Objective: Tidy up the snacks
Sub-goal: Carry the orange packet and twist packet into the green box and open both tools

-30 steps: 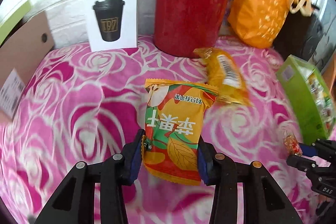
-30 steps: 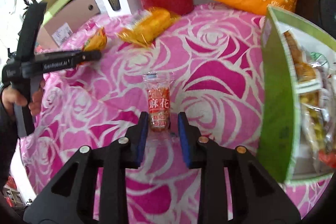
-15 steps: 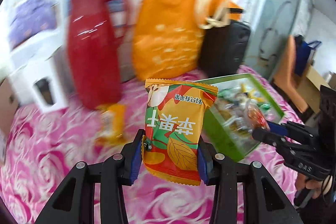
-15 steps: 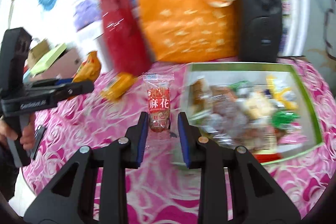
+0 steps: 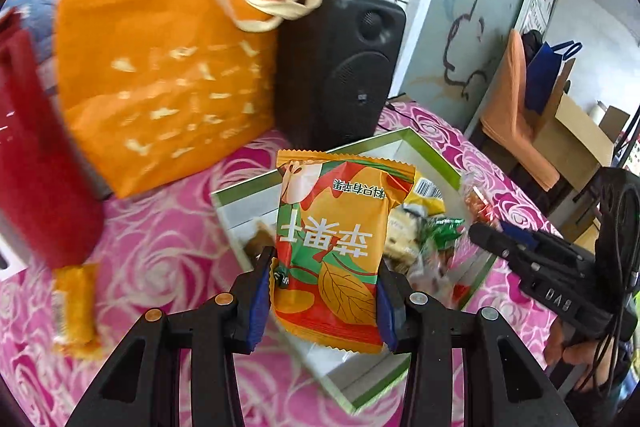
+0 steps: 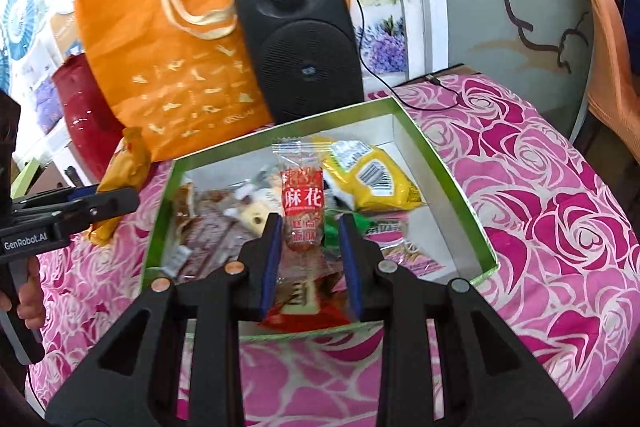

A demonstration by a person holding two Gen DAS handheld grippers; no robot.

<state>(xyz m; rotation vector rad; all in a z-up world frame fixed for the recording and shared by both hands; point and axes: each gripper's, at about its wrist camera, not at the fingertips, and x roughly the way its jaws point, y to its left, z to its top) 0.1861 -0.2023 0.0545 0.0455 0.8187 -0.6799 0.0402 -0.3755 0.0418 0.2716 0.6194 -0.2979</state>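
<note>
My left gripper (image 5: 322, 303) is shut on an orange and green snack packet (image 5: 332, 247), which it holds upright over the near left part of the green box (image 5: 436, 163). My right gripper (image 6: 308, 255) is shut on a small red twist-snack packet (image 6: 302, 203) and hangs above the middle of the green box (image 6: 452, 183). The box holds several wrapped snacks, among them a yellow packet (image 6: 372, 179). In the left wrist view the right gripper (image 5: 484, 235) reaches in from the right. One yellow snack bar (image 5: 76, 307) lies on the pink rose tablecloth, left of the box.
Behind the box stand an orange tote bag (image 6: 180, 67), a black speaker (image 6: 300, 47) with a cable, and a red thermos (image 5: 36, 167). An orange chair (image 5: 512, 115) stands off the table's right side. A hand (image 6: 24, 303) holds the left gripper's handle.
Both grippers lifted their packets off the tablecloth and swung right, from beside the thermos to above the green box. Each packet kept its place between the fingers.
</note>
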